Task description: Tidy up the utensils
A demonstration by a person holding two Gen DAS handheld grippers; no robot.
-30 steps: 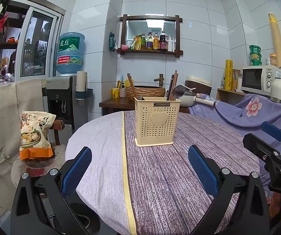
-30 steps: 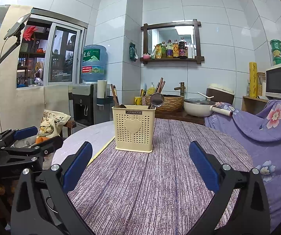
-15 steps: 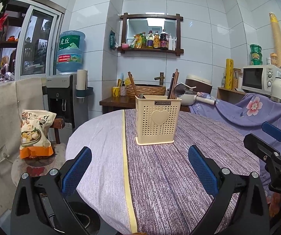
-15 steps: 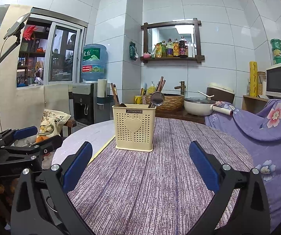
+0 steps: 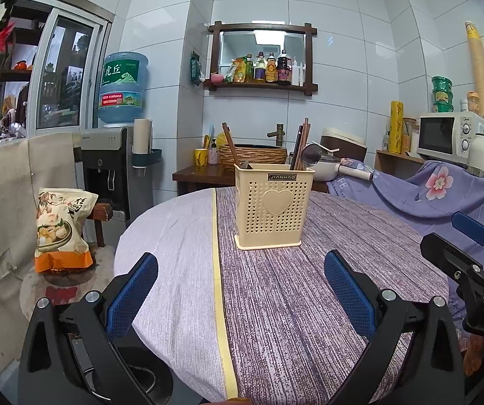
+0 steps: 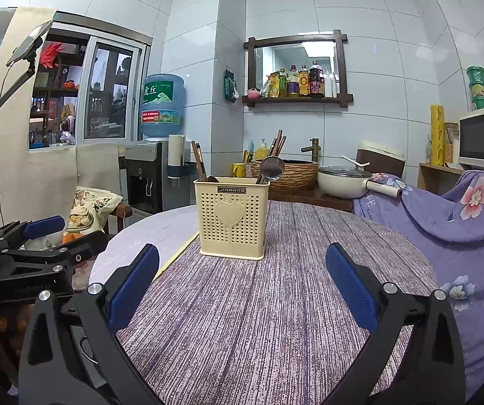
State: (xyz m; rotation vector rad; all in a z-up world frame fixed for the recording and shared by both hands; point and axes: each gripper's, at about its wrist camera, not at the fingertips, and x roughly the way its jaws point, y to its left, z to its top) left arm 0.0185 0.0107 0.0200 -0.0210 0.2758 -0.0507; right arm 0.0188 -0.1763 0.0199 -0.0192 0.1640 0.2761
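Observation:
A cream perforated utensil holder (image 5: 270,207) (image 6: 231,216) with a heart on its front stands upright on the round table (image 5: 275,287). Brown chopsticks (image 5: 231,146) and a metal ladle (image 6: 271,168) stick up out of it. My left gripper (image 5: 242,283) is open and holds nothing, hovering over the table's near edge, well short of the holder. My right gripper (image 6: 242,280) is open too, nothing between its blue pads, equally far back. Each gripper shows at the side of the other's view: the right one (image 5: 468,253), the left one (image 6: 39,246).
The table wears a purple striped cloth (image 6: 275,303) with a yellow band (image 5: 216,253). A snack bag (image 5: 61,229) sits on a stool at left, by a water dispenser (image 5: 117,168). A flowered purple cloth (image 6: 461,222) drapes the right side. A white pan (image 6: 346,180) sits behind.
Both views have risen and pulled back slightly, so the holder sits a little lower in frame. Neither gripper's opening has altered.

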